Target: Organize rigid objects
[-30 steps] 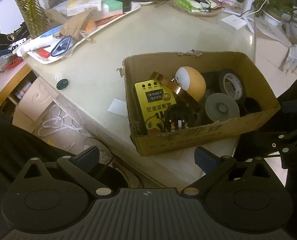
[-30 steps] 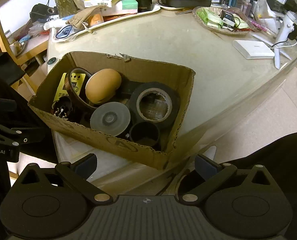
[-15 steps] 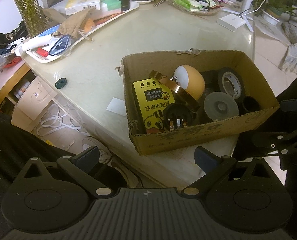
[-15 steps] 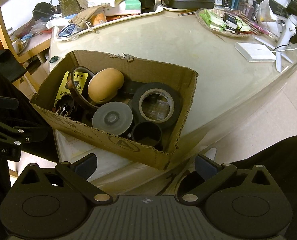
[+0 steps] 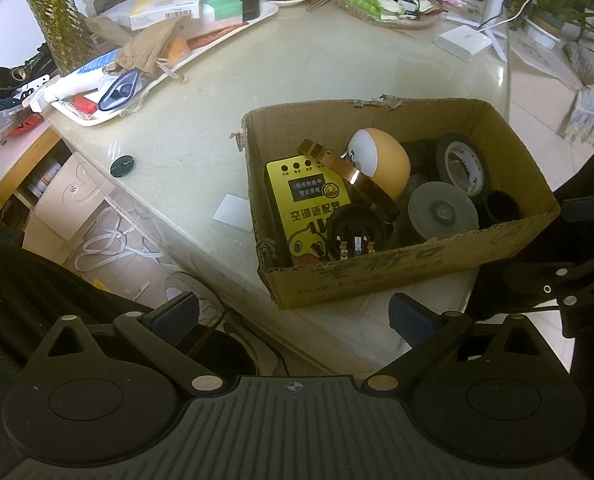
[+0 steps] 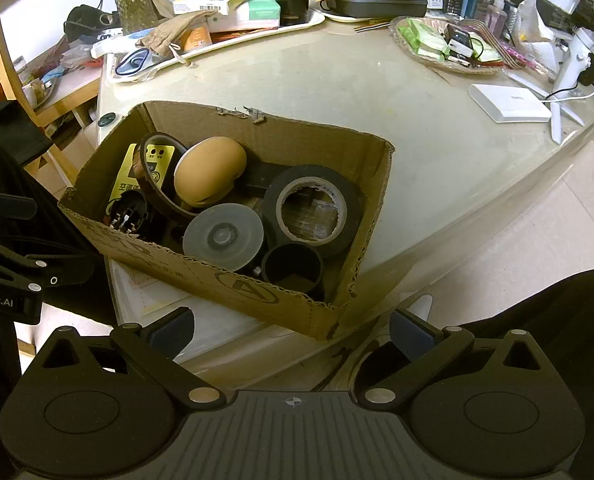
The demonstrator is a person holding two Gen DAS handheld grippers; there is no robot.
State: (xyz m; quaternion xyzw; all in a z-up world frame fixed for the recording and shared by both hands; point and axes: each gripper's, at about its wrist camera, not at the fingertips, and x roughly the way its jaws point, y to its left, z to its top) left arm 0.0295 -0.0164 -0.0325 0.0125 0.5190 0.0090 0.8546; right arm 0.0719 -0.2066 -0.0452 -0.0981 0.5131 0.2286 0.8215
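Centre frame: cardboard box (image 5: 397,276) on the surface (image 5: 201,136) already full, with tape roll (image 6: 317,210), orange ball (image 6: 211,170), yellow adapter (image 5: 307,208). Fits either packed or awaiting unpacking. Jaws of left gripper (image 5: 295,316) and right gripper (image 6: 293,326) apart, empty.

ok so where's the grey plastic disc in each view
Left wrist: the round grey plastic disc lies in the cardboard box's near right part.
Right wrist: the disc sits low centre, against the box's near wall.
Shared landmark: the big black tape roll just beyond it.
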